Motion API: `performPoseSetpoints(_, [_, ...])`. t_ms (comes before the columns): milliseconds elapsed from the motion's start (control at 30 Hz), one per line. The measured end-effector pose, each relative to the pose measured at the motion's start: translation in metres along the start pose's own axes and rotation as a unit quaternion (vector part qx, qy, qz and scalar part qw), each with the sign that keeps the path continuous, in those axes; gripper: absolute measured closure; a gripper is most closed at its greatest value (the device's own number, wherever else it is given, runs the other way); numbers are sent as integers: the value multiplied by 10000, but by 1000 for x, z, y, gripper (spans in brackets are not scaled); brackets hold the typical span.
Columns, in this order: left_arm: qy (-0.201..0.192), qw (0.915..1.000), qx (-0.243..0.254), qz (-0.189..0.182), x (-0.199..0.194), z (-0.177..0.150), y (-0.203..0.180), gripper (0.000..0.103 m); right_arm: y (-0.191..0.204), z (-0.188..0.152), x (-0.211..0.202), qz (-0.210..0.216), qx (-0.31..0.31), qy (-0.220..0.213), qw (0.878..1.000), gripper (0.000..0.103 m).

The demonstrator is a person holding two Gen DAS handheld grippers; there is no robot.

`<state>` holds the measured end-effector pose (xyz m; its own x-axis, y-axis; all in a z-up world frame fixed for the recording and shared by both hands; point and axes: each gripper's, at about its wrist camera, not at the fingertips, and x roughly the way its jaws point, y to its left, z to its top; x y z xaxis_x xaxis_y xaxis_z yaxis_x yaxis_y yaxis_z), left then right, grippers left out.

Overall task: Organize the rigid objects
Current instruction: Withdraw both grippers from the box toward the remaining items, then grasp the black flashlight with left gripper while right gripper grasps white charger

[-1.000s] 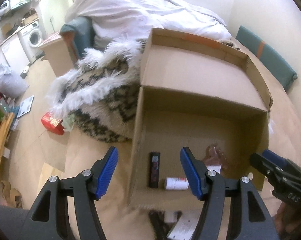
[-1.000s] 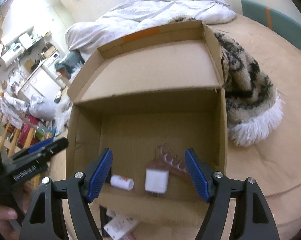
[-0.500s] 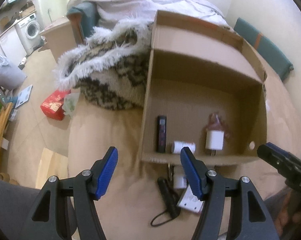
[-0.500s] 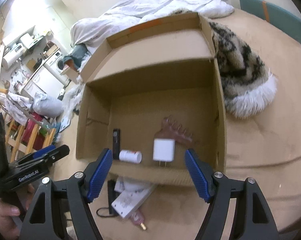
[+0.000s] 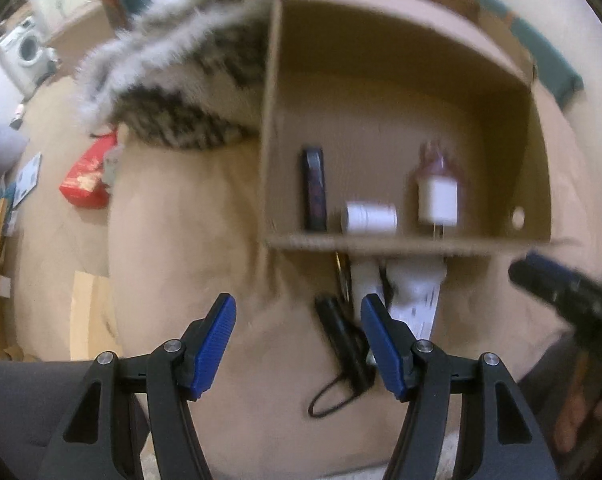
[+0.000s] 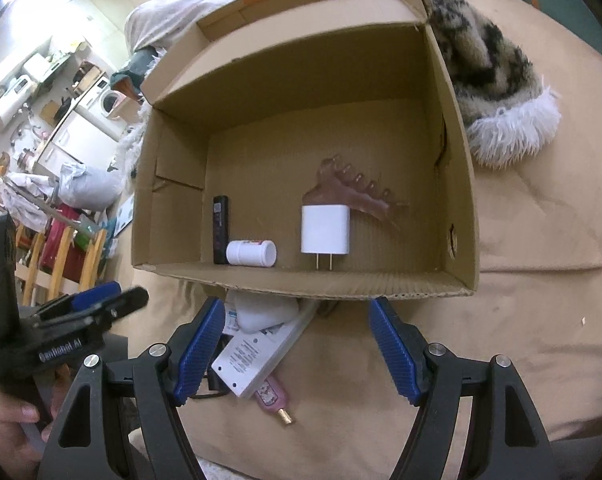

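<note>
on the tan bed cover (image 6: pixel 521 280), an open brown cardboard box (image 6: pixel 459 184) sits beside a furry patterned blanket (image 6: pixel 489 64), while both the left gripper (image 5: pixel 297 336) and right gripper (image 6: pixel 297 344) gape empty at its near edge.

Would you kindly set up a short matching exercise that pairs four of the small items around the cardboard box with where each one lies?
Items:
1. white charger
2. black remote
3. white bottle
4. pink tube

Places:
A. outside the cardboard box, on the beige cover in front of it
B. inside, next to the left wall
C. inside, lying over the brown hair claw
D. inside, on its side between the remote and the charger

Pairs: 1-C, 2-B, 3-D, 4-A
</note>
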<state>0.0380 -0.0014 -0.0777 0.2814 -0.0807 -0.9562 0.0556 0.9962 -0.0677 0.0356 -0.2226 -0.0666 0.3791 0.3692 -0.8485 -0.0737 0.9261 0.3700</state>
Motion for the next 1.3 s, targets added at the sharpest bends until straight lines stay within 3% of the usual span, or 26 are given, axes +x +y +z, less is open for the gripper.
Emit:
performPoseSetpoints(300, [984, 9940, -402, -249, 58, -5, -8, 43, 3, 3, 15, 10, 41, 188, 9998, 24])
performPoseSetpoints(367, [1109, 9929, -424, -123, 70, -8, -13, 44, 4, 3, 17, 9, 21, 215, 9998, 24])
performPoseSetpoints(467, [1323, 9900, -484, -115, 88, -16, -18, 59, 4, 2, 17, 3, -2, 236, 9997, 24])
performPoseSetpoints(533, [1292, 9908, -408, -14, 90, -18, -22, 59, 3, 2, 18, -26, -2, 261, 9997, 24])
performPoseSetpoints(567, [1270, 9914, -330, 9, 89, -18, -25, 66, 3, 2, 18, -40, 4, 272, 9996, 24])
performPoseSetpoints(600, [1253, 9917, -269, -71, 89, -19, -28, 81, 2, 2, 19, -51, 16, 286, 9996, 24])
performPoseSetpoints(633, [1282, 9914, -232, -126, 89, -20, -31, 84, 2, 3, 20, -57, 29, 295, 9995, 24])
performPoseSetpoints(800, [1240, 9921, -170, -91, 83, -23, -31, 86, 0, 3, 25, 61, 118, 419, 9990, 24])
performPoseSetpoints(933, [1102, 9931, -391, 101, 73, -24, -15, 86, -4, -4, 41, 329, 336, 910, 9947, 24])
performPoseSetpoints(1067, [936, 9939, -553, 197, 64, -22, -4, 86, 11, -17, 73, 145, 116, 1635, 9864, 24])
performPoseSetpoints(1200, [822, 9945, -558, 328, 60, -22, -2, 86, 28, -20, 94, 217, 238, 1900, 9812, 24])
performPoseSetpoints(1300, [762, 9941, -607, 476, 54, -20, 3, 86, 39, -22, 113, -61, 208, 2182, 9757, 24])
